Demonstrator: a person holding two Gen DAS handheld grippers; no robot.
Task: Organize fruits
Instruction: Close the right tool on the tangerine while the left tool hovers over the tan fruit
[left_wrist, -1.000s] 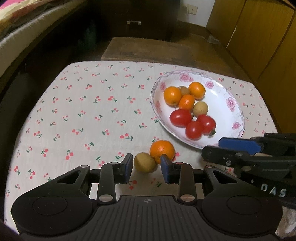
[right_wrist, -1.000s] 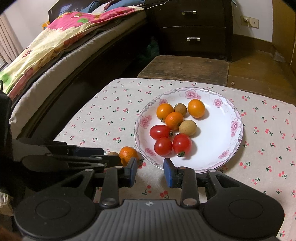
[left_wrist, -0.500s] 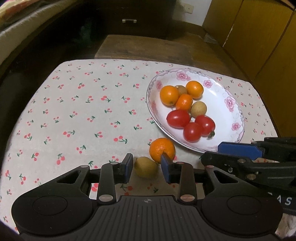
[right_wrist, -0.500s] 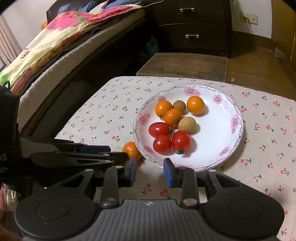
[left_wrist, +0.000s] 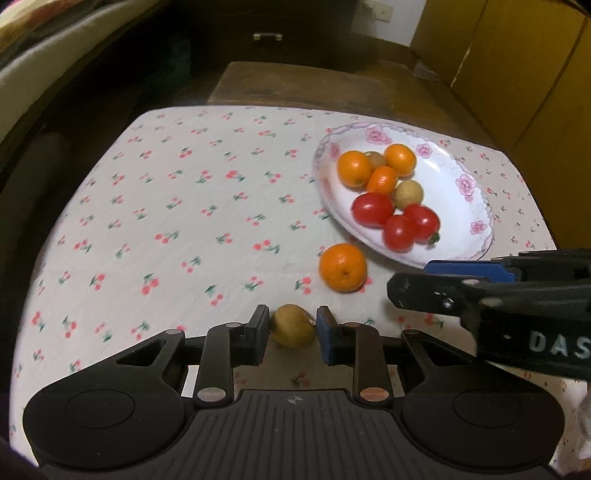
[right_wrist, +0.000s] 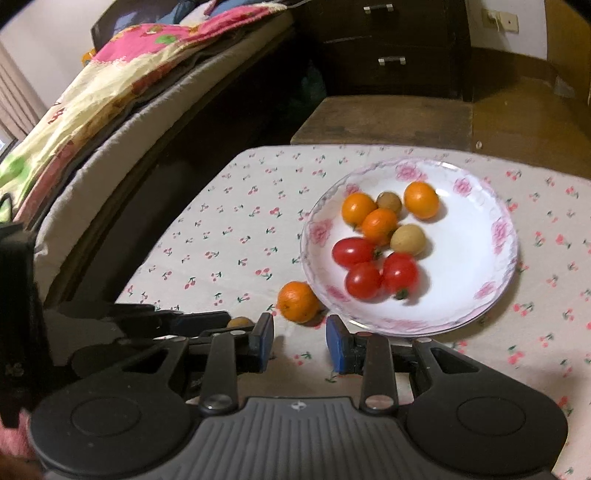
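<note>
Two fruits lay outside the plate (left_wrist: 484, 206); your left hand-held gripper (left_wrist: 291, 330) had just clamped the longan (left_wrist: 292, 325); next, lift it plateward.

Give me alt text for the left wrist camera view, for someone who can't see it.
The left gripper has just closed its blue pads on a small tan fruit on a cherry-print tablecloth. Beyond it a loose orange lies beside a floral plate of oranges, tomatoes and tan fruits, with the right gripper reaching in from the right.
</note>
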